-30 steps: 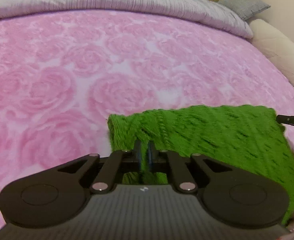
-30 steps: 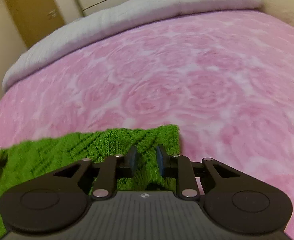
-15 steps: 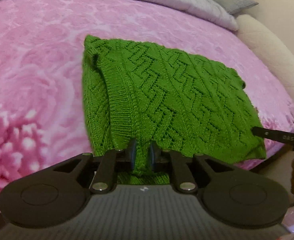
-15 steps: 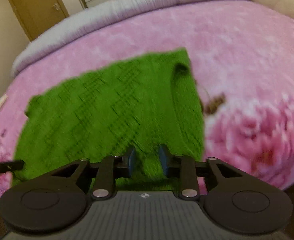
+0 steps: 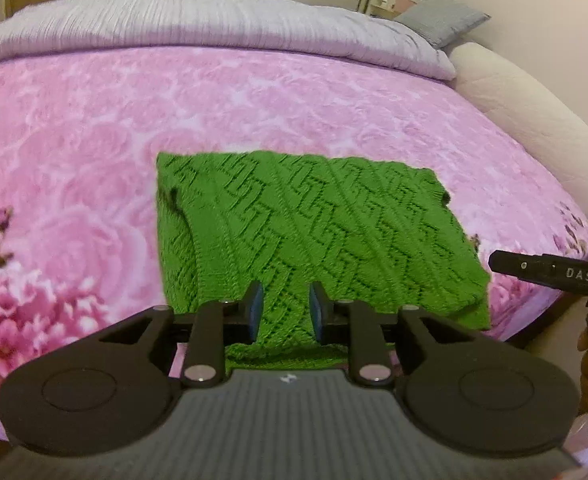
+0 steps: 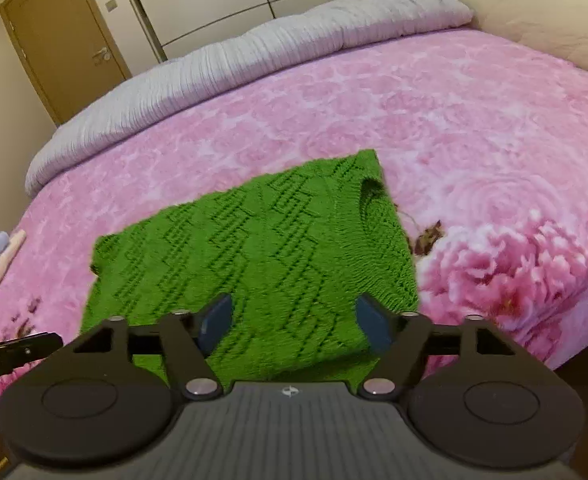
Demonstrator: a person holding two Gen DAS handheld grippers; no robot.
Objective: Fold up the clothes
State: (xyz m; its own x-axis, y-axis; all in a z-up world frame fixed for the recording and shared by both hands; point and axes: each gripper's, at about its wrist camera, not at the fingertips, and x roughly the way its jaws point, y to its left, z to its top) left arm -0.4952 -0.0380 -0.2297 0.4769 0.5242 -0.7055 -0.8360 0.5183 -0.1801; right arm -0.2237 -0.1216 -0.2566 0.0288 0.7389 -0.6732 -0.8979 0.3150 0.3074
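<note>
The green knit sweater (image 5: 314,232) now lies folded at the near edge of the bed (image 5: 93,120), centre frame. Left gripper (image 5: 285,312) and right gripper (image 6: 294,326): jaws opening, releasing the hem they clamped. Fold appears laid.

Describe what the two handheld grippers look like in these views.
Both alike: the left gripper and right gripper have a ribbed dark-grey body, matte-black linkage arms with silver pivot pins, round black side discs and blue-padded fingers. White lettering marks the right gripper's side.

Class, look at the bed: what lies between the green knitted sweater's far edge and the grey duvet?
Only bare pink rose blanket lies between green sweater and grey duvet, shown in both wrist views.
</note>
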